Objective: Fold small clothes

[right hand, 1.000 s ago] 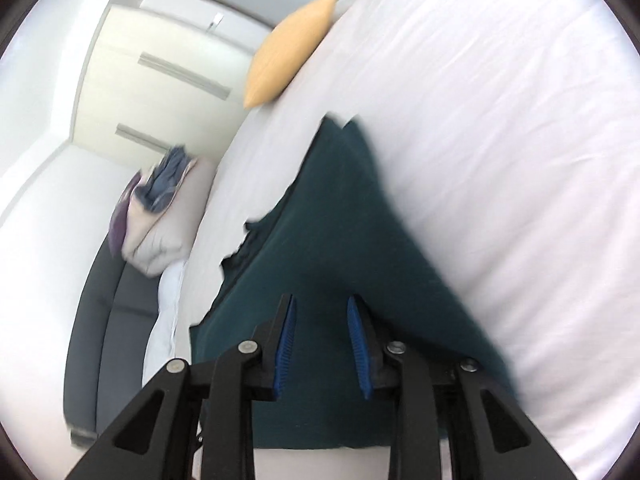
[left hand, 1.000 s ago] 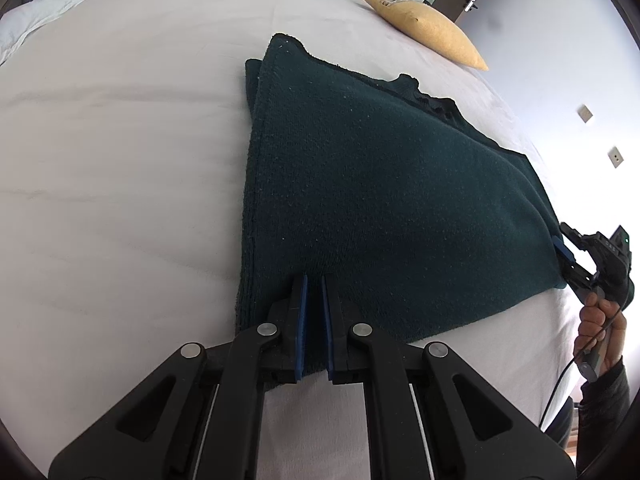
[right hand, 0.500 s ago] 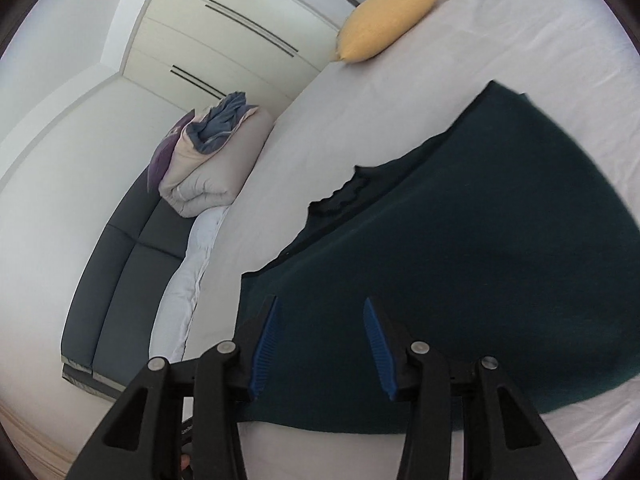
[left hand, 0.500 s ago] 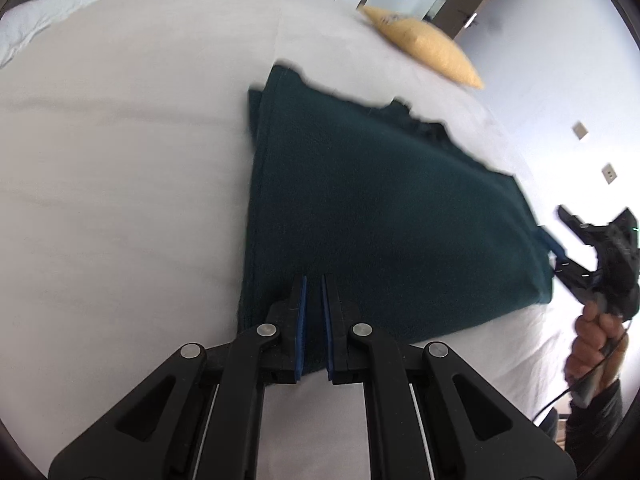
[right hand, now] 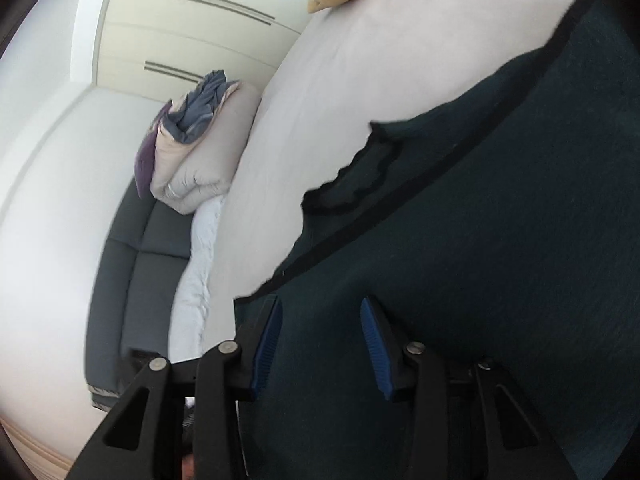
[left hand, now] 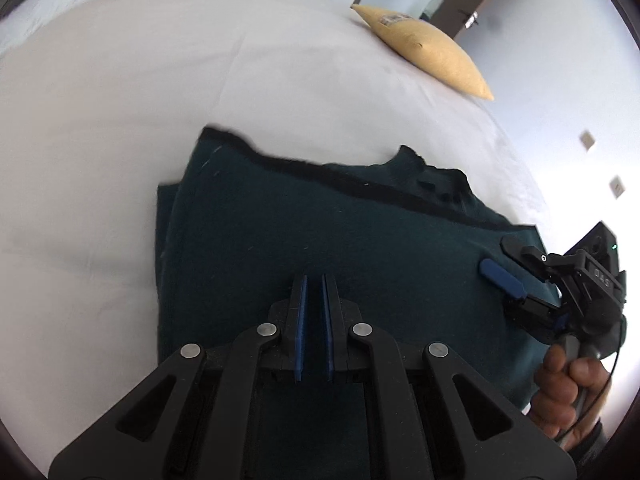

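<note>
A dark teal knit garment [left hand: 320,224] lies folded on the white bed [left hand: 160,80]; it also fills the right wrist view [right hand: 500,220]. My left gripper [left hand: 313,284] is shut on the garment's near edge, with cloth passing between its blue pads. My right gripper [right hand: 320,320] is open and hovers over the garment's right end; it shows in the left wrist view [left hand: 516,284] with its blue pads apart and nothing between them.
A yellow pillow [left hand: 428,52] lies at the bed's far side. A dark grey sofa [right hand: 132,264] with a pile of bedding [right hand: 192,152] stands beside the bed, in front of a white wardrobe [right hand: 192,32].
My left gripper has carried the near edge forward over the garment. My right gripper has opened wider, let go of the right corner and moved in over the cloth.
</note>
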A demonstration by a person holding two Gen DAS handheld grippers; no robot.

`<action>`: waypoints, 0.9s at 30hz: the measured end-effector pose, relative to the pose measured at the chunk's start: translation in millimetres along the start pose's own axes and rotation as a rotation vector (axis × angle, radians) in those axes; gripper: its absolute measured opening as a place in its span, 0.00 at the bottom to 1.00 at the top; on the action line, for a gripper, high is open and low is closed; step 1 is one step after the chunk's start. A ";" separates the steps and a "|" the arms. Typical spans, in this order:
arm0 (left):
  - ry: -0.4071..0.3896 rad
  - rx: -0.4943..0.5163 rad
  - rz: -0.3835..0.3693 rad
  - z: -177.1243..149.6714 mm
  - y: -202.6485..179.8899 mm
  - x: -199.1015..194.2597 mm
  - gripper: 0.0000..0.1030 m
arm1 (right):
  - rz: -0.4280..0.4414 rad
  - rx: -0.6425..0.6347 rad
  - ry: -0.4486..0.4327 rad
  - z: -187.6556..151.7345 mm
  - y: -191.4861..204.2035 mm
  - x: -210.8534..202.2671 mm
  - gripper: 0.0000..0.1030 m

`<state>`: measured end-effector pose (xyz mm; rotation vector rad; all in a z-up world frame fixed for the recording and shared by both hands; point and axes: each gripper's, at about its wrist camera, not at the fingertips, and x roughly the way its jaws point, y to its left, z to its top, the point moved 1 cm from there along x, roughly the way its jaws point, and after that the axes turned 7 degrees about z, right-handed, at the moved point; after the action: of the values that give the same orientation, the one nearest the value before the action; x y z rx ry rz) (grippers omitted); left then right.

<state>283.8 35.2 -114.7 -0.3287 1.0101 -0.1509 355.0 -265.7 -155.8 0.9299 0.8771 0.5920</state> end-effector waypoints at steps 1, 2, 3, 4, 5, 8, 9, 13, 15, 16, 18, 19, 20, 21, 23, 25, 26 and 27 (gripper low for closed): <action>-0.011 -0.022 -0.026 -4.3 8.1 -0.2 0.07 | 0.004 0.004 -0.016 6.1 -5.4 -7.6 0.31; -0.017 -0.038 -0.038 -8.6 14.8 0.0 0.07 | 0.001 0.003 -0.033 11.7 -9.5 -14.2 0.28; -0.022 -0.050 -0.048 -11.5 19.5 -0.7 0.06 | -0.004 0.007 -0.052 16.9 -13.6 -22.5 0.27; -0.026 -0.056 -0.055 -13.8 23.0 -1.1 0.06 | -0.004 0.017 -0.075 22.6 -17.9 -31.8 0.26; -0.028 -0.055 -0.056 -16.4 23.3 -0.8 0.06 | -0.006 0.025 -0.098 27.5 -21.4 -41.3 0.26; -0.038 -0.059 -0.049 -21.2 25.6 -1.2 0.06 | -0.057 0.034 -0.184 39.7 -30.1 -75.4 0.31; -0.042 -0.064 -0.046 -27.5 24.9 -2.0 0.06 | -0.084 0.043 -0.222 41.1 -33.2 -89.0 0.36; -0.060 -0.092 -0.051 -39.8 30.5 -3.9 0.06 | -0.091 0.052 -0.290 33.2 -36.0 -124.3 0.45; -0.067 -0.110 -0.053 -47.0 34.4 -7.4 0.06 | -0.112 0.009 -0.292 25.2 -27.6 -130.0 0.50; -0.071 -0.117 -0.050 -50.2 35.9 -9.5 0.06 | -0.120 -0.010 -0.289 21.0 -23.2 -130.4 0.53; -0.076 -0.130 -0.045 -54.8 38.1 -12.9 0.06 | -0.118 -0.039 -0.269 13.2 -15.3 -125.9 0.58; -0.079 -0.138 -0.043 -57.9 39.9 -15.5 0.06 | -0.107 -0.048 -0.253 8.7 -12.7 -122.5 0.58; -0.079 -0.148 -0.046 -61.2 41.8 -17.6 0.06 | -0.096 -0.057 -0.233 3.6 -9.4 -117.2 0.59; -0.079 -0.159 -0.051 -64.8 44.3 -20.2 0.06 | -0.093 -0.066 -0.213 -1.4 -6.7 -112.1 0.60; -0.077 -0.177 -0.061 -69.9 48.0 -24.4 0.06 | -0.096 -0.095 -0.176 -13.2 1.7 -100.0 0.61; -0.081 -0.178 -0.061 -73.5 47.8 -35.3 0.07 | -0.093 -0.123 -0.146 -23.8 8.7 -92.3 0.62; -0.097 -0.185 -0.058 -76.5 48.8 -46.1 0.07 | -0.089 -0.132 -0.133 -27.8 11.9 -88.9 0.62; -0.113 -0.196 -0.055 -79.2 50.7 -55.0 0.07 | -0.077 -0.141 -0.120 -32.0 15.2 -86.5 0.63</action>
<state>186.1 82.2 -126.2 -0.5387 0.9063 -0.0817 281.3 -310.2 -119.4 0.7923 0.7503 0.5194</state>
